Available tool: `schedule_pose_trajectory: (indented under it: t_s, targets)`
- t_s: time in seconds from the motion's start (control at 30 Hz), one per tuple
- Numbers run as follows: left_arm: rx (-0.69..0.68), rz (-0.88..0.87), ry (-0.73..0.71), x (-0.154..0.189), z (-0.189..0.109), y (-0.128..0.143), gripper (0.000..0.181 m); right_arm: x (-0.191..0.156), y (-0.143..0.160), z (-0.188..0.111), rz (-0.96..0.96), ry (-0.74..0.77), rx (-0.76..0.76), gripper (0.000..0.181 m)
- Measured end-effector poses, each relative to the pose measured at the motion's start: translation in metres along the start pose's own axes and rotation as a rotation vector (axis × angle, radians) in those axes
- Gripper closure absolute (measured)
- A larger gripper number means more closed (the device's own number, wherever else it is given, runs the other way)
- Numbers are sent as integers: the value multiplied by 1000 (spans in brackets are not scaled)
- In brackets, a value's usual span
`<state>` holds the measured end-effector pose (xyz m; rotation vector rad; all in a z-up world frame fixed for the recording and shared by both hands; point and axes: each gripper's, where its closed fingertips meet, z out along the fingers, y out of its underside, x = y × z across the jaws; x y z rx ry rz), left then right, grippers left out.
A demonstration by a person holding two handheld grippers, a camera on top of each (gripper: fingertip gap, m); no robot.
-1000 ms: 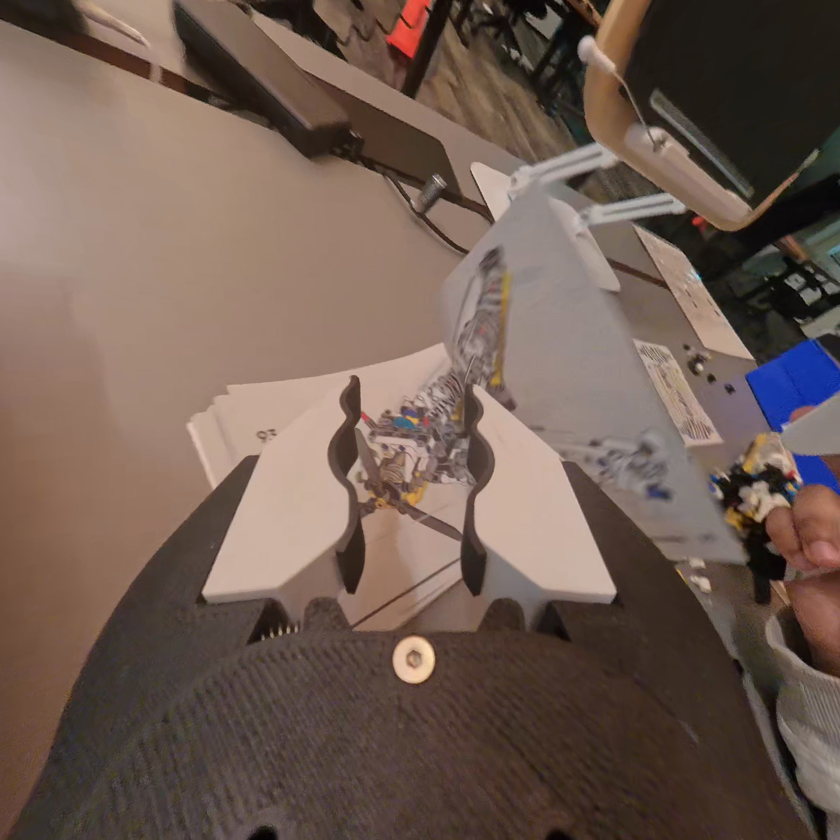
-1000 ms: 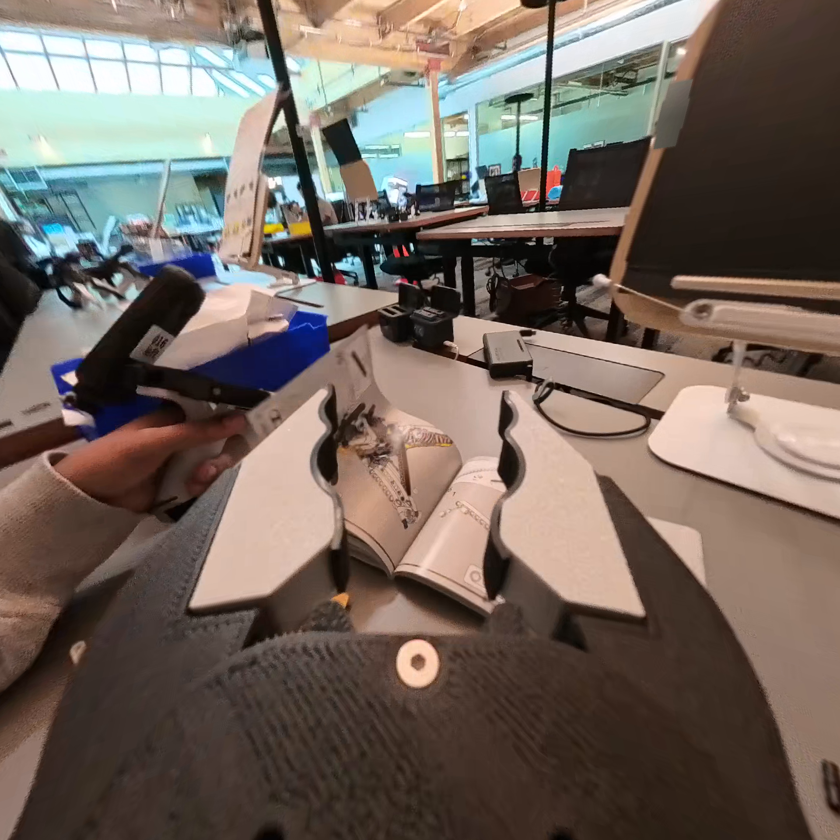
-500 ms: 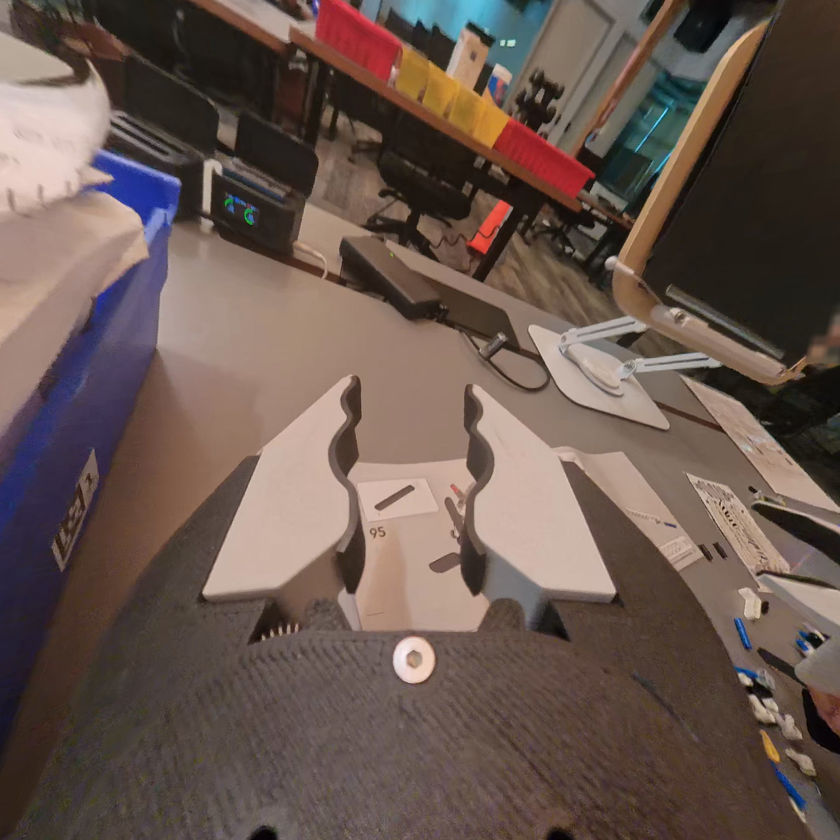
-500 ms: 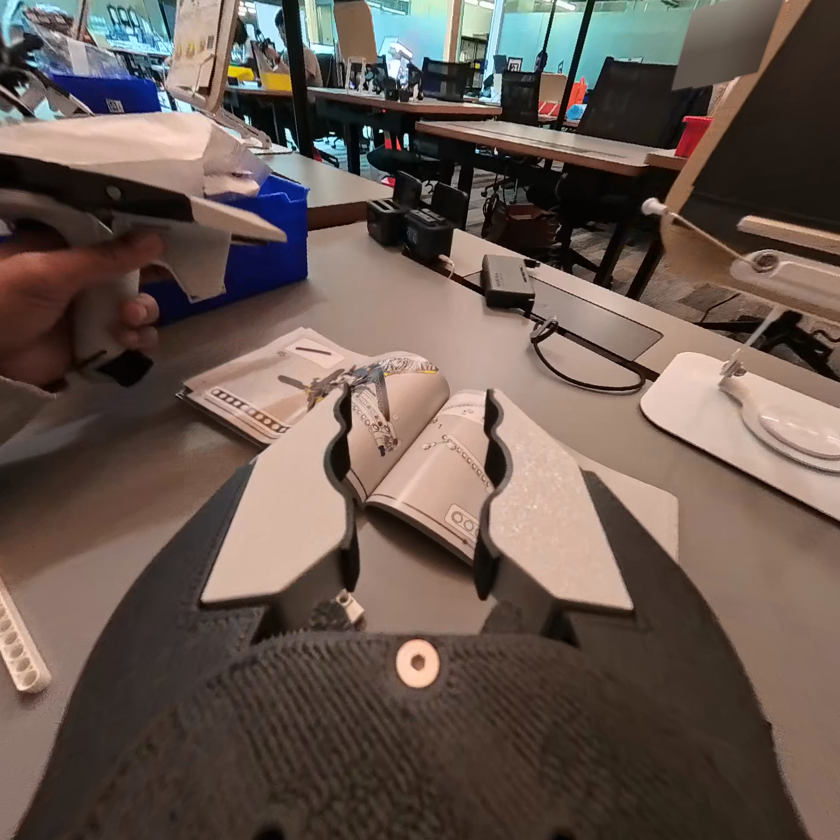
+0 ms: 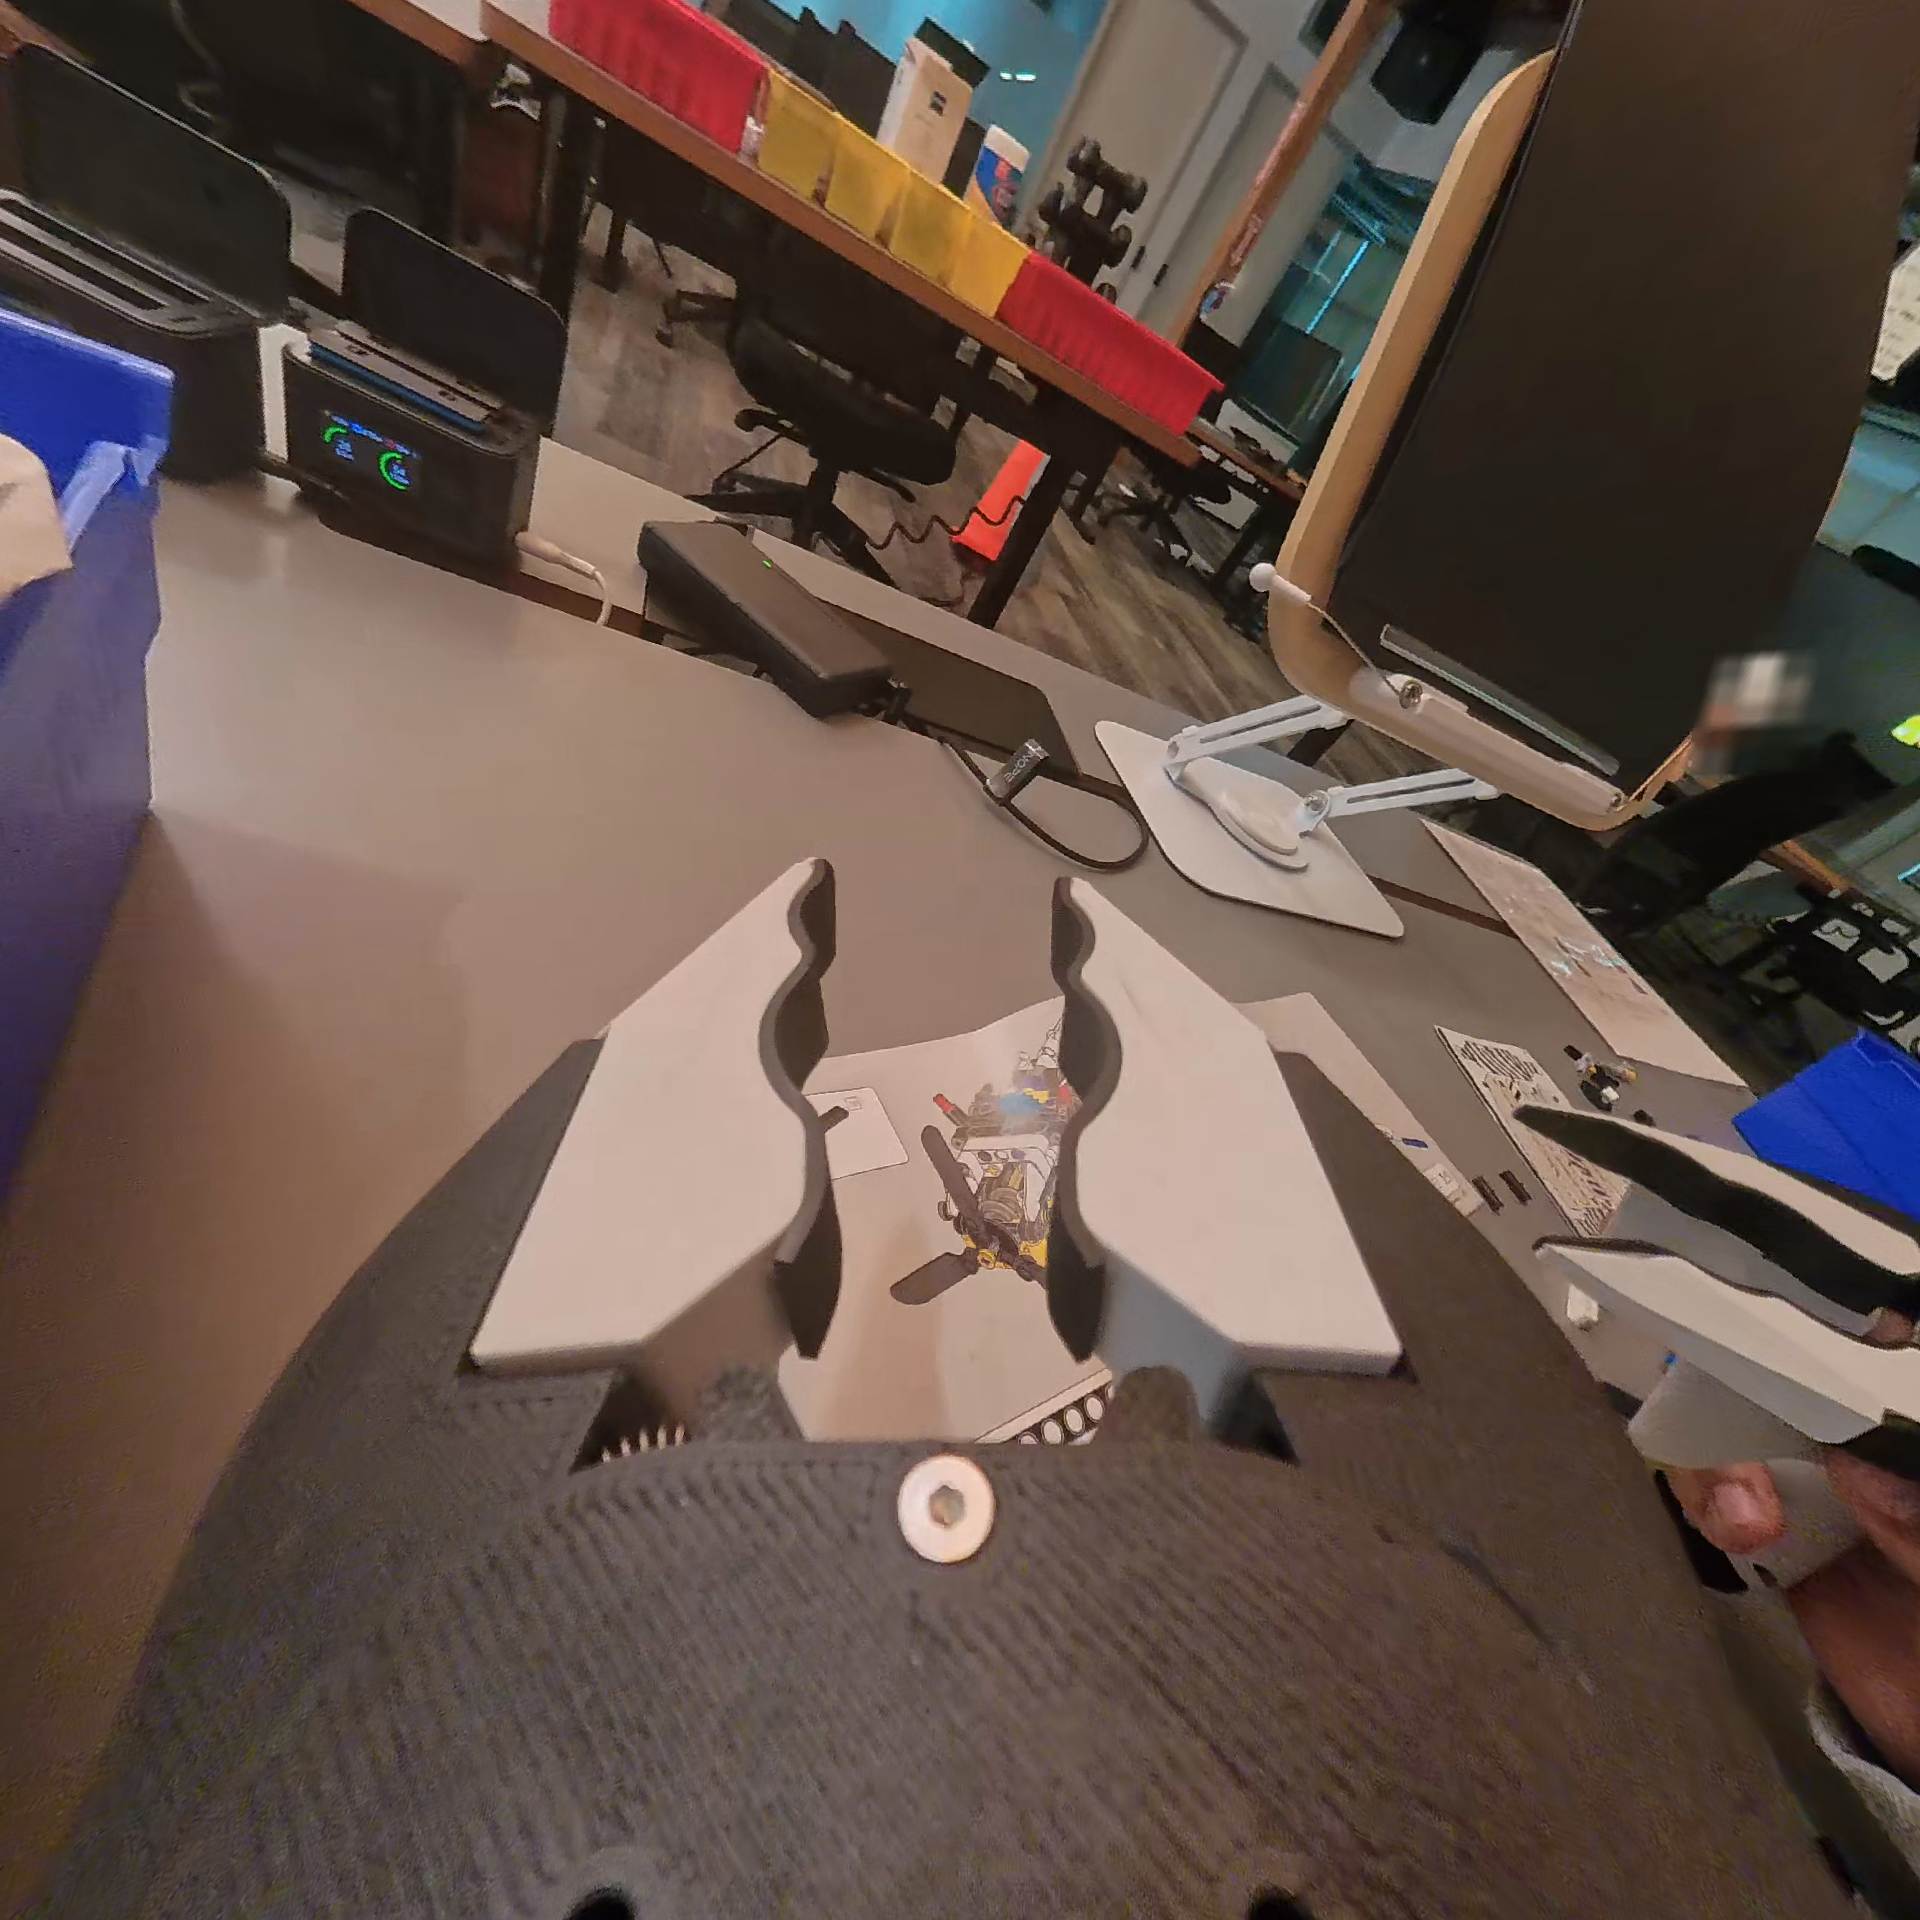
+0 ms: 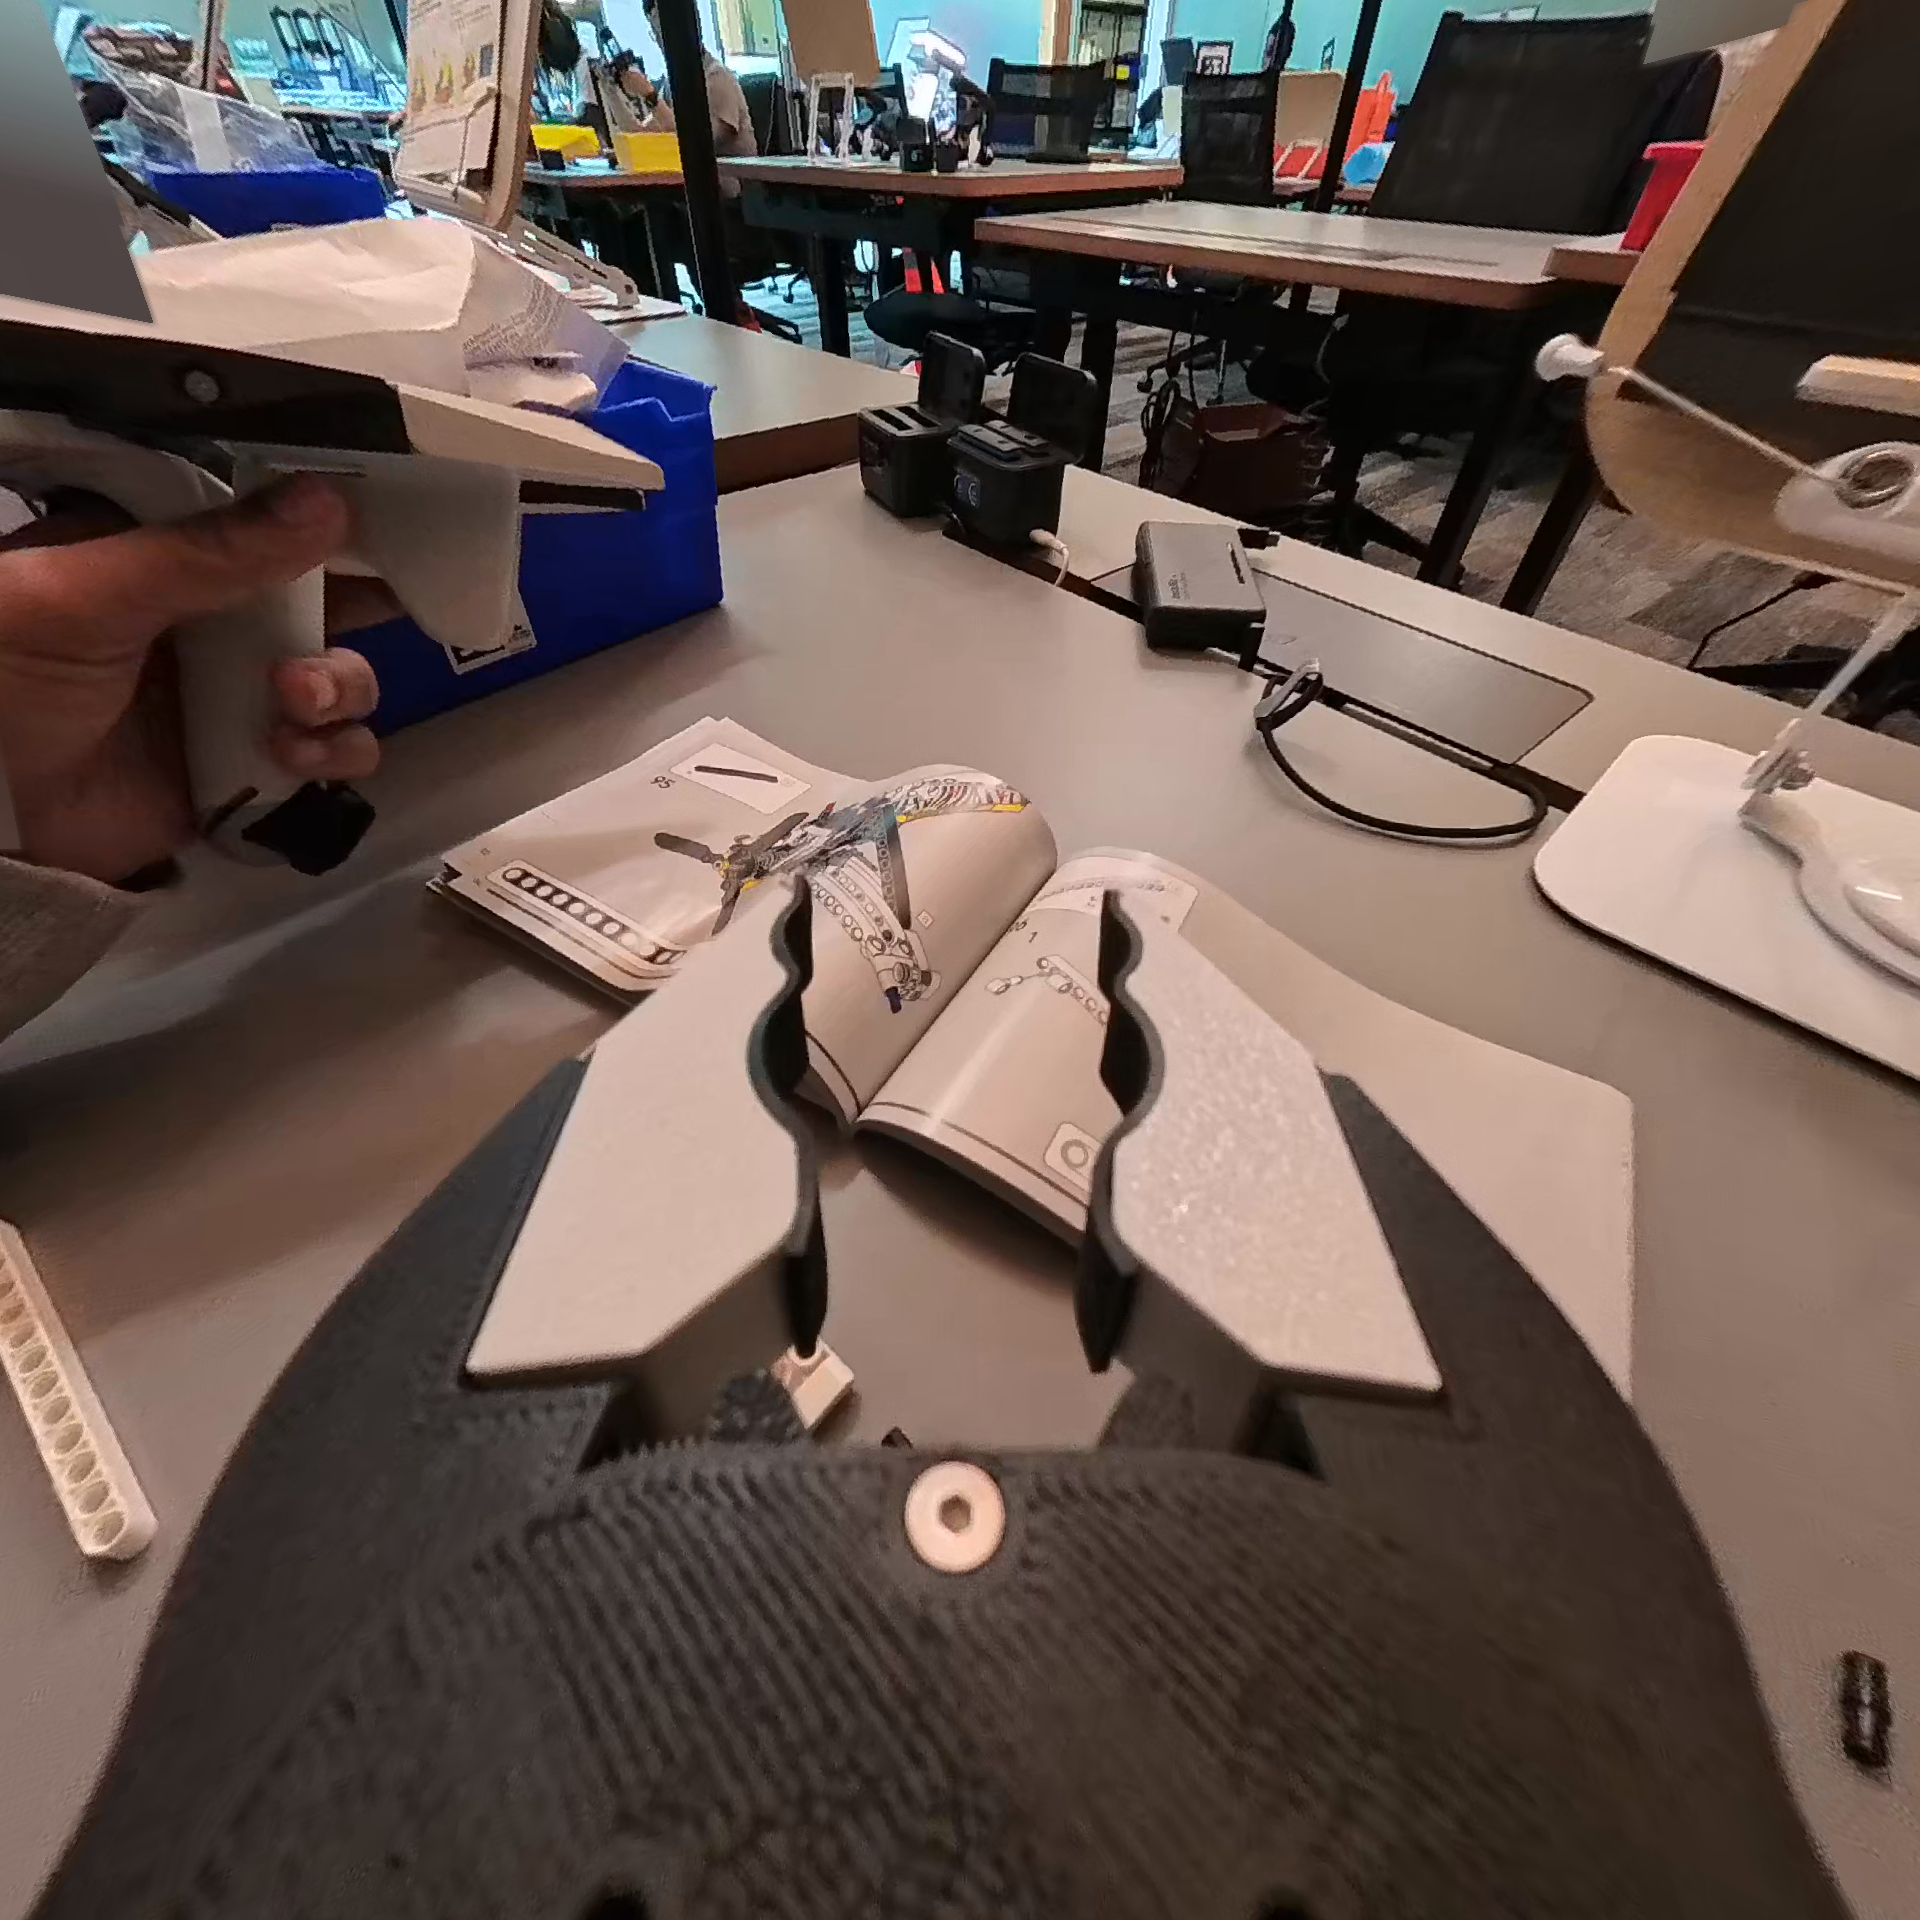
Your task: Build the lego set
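Note:
The open instruction booklet (image 6: 665, 883) lies flat on the grey table (image 6: 935, 665). My right gripper (image 6: 951, 914) is open and empty, low over the booklet's near edge. A small white Lego piece (image 6: 821, 1377) lies on the table at the base of its fingers. A long white beam (image 6: 62, 1403) lies at the left. My left gripper (image 5: 945, 904) is open and empty above the booklet (image 5: 966, 1195). It also shows in the right wrist view (image 6: 582, 478), held by a hand to the booklet's left. The right gripper (image 5: 1714, 1226) shows at the right of the left wrist view.
A blue bin (image 6: 623, 540) with crumpled paper stands at the left. A white stand base (image 6: 1714, 883), a black cable (image 6: 1382, 790) and a power adapter (image 5: 769, 623) are behind. A sticker sheet (image 5: 1527, 1081) and small loose pieces (image 5: 1600, 1070) lie at the right. My left tips are about 25 cm from the long white beam (image 6: 62, 1403), my right tips only 20 cm.
A page that stood mid-turn one second ago now lies flat. My left gripper has tilted up and drawn back from the booklet. My right gripper has come down closer to the booklet.

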<state>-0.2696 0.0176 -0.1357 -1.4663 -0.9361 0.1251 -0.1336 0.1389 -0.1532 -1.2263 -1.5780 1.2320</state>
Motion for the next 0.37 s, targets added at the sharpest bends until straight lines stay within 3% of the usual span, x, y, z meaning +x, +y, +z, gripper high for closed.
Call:
schedule_pose_trajectory:
  t_s: [0.27, 0.37]
  targets:
    - [21, 0, 61, 11, -2, -3, 148, -5, 0, 0, -3, -10, 2, 128]
    - [119, 21, 64, 14, -13, -21, 173, -5, -2, -1, 17, -19, 13, 128]
